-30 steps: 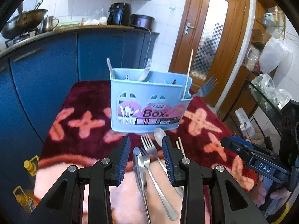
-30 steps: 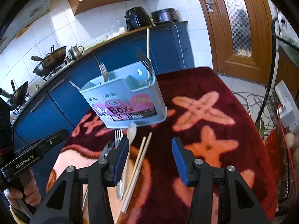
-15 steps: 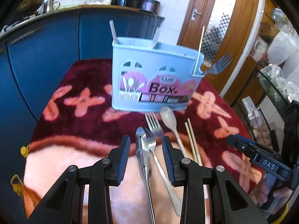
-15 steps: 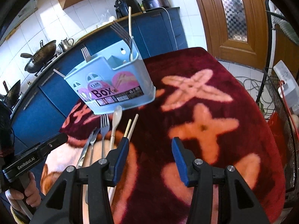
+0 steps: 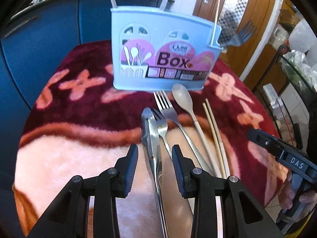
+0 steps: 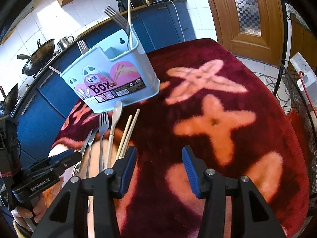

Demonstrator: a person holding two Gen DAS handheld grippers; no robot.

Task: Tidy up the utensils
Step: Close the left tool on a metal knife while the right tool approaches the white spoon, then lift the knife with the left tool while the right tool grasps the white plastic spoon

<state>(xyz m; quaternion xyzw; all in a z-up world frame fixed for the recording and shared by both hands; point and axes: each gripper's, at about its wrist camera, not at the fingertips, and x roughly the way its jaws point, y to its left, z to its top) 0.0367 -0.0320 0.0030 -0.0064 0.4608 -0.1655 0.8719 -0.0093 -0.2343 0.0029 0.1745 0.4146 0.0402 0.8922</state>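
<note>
While both hand-held grippers hang over the table, the shiny steel tongs [image 5: 151, 138] lie flat on the plush maroon blanket with pink flower shapes [image 5: 79, 123], released, nothing between their arms and nothing gripping them. The left gripper [image 5: 154, 156] straddles the tongs with its blue-padded jaws apart on either side, not pressing; whether a pad grazes the metal I cannot quite tell. Tight against the tongs' right side lies a small steel fork [image 5: 161, 127], then a larger steel fork [image 5: 168, 111], a beige plastic spoon [image 5: 183, 99] and a pair of pale wooden chopsticks [image 5: 213, 127]. Beyond the tongs' tip stands the light-blue plastic cutlery box with a pink label [image 5: 158, 59]. Right of the chopsticks, the right gripper [image 6: 159, 158] gapes over bare blanket.
</note>
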